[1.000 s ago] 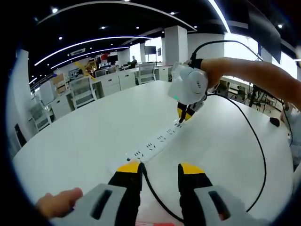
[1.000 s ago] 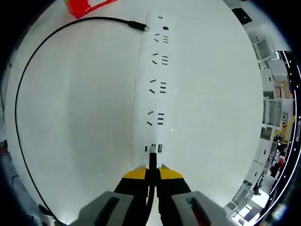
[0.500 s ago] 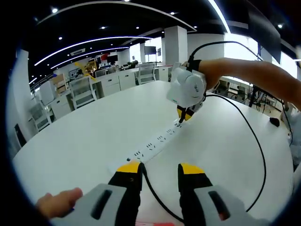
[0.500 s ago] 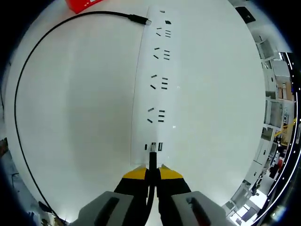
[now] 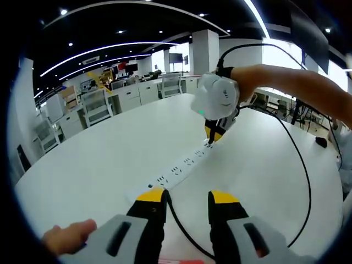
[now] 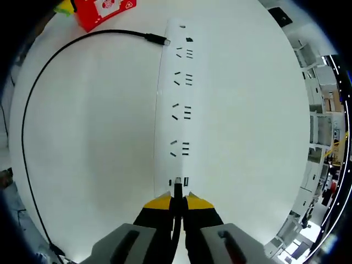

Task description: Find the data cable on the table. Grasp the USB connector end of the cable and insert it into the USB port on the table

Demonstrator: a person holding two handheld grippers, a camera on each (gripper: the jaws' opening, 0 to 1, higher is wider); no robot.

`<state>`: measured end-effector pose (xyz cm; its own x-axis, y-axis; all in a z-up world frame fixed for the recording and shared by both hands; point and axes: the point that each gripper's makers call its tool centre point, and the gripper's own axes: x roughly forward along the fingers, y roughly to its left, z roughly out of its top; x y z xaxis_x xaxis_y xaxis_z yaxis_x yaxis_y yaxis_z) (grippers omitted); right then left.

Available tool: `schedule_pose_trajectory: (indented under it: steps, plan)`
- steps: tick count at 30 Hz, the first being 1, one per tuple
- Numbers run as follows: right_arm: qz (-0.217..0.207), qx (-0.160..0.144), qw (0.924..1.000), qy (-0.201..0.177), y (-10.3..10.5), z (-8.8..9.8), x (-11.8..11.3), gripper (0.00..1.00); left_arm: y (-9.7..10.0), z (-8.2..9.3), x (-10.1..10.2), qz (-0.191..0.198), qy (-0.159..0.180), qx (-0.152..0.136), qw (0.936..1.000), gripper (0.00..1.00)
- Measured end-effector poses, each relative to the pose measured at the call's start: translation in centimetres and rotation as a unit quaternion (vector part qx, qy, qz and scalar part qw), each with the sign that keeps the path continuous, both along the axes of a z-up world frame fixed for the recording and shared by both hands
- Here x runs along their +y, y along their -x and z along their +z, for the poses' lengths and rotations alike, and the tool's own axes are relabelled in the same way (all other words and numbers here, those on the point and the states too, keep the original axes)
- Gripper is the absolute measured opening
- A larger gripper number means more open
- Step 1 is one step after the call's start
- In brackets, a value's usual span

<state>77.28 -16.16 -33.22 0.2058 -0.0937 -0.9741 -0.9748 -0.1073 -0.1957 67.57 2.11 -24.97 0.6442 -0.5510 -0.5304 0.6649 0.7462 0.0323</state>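
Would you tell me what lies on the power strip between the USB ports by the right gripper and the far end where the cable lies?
In the right gripper view, four socket groups sit along the power strip between the right gripper and the far cable end.

One white power strip [image 6: 175, 104] lies on one round white table [image 6: 258, 110]. Along the strip sit four pairs of sockets [image 6: 183, 80] and, at the near end, a row of three small USB ports [image 6: 179, 181]. One black cable [image 6: 33, 126] curves across the tabletop, with one plug [image 6: 156, 38] at its far end beside the strip. One red box [image 6: 103, 11] stands at the table's edge. Two grippers show: the left one [image 5: 186, 201] and the right one [image 5: 213, 132]. One hand [image 5: 69, 237] shows at the lower edge of the left gripper view.
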Motion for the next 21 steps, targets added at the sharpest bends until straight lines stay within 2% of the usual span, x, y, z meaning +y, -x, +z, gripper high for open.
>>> schedule_pose_trajectory:
  steps: [12, 21]
  plan:
    - [-0.007, 0.014, 0.9998, -0.010, 0.43, 0.03, 0.19, 0.09, -0.03, 0.09, -0.04, 0.000, 0.000, 0.000, 1.0000, 0.31]
    - [-0.002, 0.011, 0.9999, 0.011, 0.09, 0.07, -0.16, 0.09, -0.12, 0.16, -0.04, -0.001, 0.000, 0.000, 1.0000, 0.31]
